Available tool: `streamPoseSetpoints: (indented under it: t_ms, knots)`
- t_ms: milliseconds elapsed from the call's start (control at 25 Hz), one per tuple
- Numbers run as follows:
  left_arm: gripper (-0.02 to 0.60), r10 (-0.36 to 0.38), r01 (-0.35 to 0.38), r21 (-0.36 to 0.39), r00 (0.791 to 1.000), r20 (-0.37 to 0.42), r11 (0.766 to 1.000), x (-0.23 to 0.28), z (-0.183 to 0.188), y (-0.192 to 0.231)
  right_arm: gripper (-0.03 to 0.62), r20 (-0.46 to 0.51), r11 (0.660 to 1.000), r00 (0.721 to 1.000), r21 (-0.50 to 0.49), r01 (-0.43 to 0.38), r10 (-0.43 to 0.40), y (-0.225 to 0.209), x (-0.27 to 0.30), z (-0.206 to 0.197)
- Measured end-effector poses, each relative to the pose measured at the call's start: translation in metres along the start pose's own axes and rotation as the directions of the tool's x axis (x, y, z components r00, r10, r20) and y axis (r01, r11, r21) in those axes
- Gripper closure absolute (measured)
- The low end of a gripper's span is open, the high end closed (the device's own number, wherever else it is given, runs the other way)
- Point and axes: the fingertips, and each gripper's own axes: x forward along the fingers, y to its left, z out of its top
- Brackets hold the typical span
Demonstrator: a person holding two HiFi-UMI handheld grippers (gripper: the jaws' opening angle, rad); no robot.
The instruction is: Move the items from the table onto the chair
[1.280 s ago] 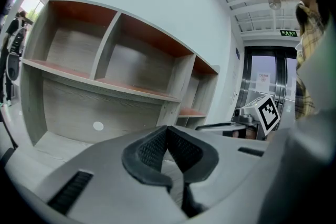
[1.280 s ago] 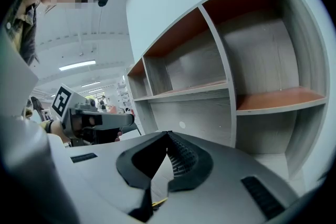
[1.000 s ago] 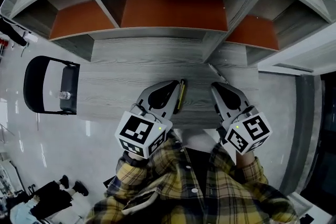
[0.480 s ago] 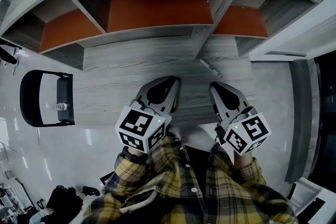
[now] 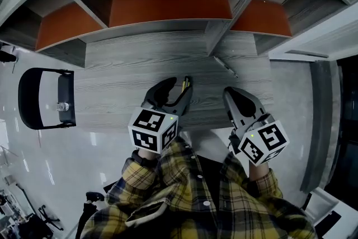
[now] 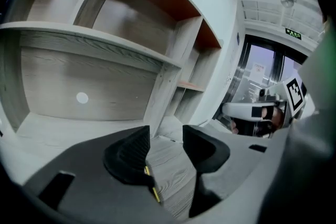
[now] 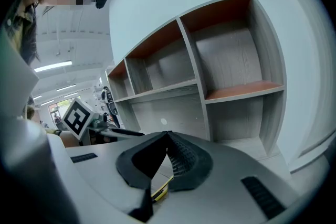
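Note:
My left gripper (image 5: 175, 87) hovers low over the grey wooden table (image 5: 123, 73), and its jaws have just been opening. A slim yellow-and-black tool (image 5: 186, 84) lies on the table at its right jaw. In the left gripper view the left gripper (image 6: 165, 136) stands open, with a yellow edge (image 6: 149, 181) low beside the left jaw and no pad pressing on it. My right gripper (image 5: 231, 92) is shut and empty near the table's front edge. The right gripper view shows the right gripper (image 7: 168, 136) with its tips touching. A thin grey pen (image 5: 224, 66) lies further back on the table.
A black chair (image 5: 28, 99) stands left of the table with a small clear bottle (image 5: 61, 106) on its seat. Open shelf compartments with orange floors (image 5: 168, 3) rise behind the table. The person's plaid sleeves fill the bottom of the head view.
The left gripper's jaws went from shut to open and the gripper sank toward the table. The yellow-and-black tool now sits at its jaws instead of alongside it. The right gripper has barely moved.

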Motion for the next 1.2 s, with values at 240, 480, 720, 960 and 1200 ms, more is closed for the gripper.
streamPoseSetpoints:
  t_ms: [240, 480, 720, 960, 1200]
  knots:
    - [0.394, 0.077, -0.078, -0.005, 0.989, -0.127, 0.997, 0.035, -0.056, 0.025, 0.577, -0.023, 1.000, 1.000, 0.001, 0.000, 0.000, -0.008, 0.005, -0.010]
    - [0.394, 0.133, -0.143, -0.020, 0.957, -0.258, 0.990, 0.072, -0.117, 0.041, 0.577, -0.042, 1.000, 0.999, 0.016, 0.012, -0.011, -0.018, 0.004, -0.019]
    - [0.394, 0.171, -0.182, 0.004, 0.915, -0.365, 0.983, 0.087, -0.168, 0.048, 0.577, -0.048, 0.999, 0.999, 0.035, 0.027, -0.025, -0.031, -0.002, -0.025]
    - [0.394, 0.193, -0.215, -0.001, 0.880, -0.433, 0.977, 0.093, -0.198, 0.052, 0.577, -0.059, 0.998, 0.998, 0.053, 0.038, -0.035, -0.045, -0.005, -0.029]
    - [0.399, 0.244, -0.258, 0.031, 0.860, -0.449, 0.966, 0.095, -0.206, 0.058, 0.577, -0.064, 0.998, 0.998, 0.055, 0.022, -0.019, -0.050, -0.001, -0.029]
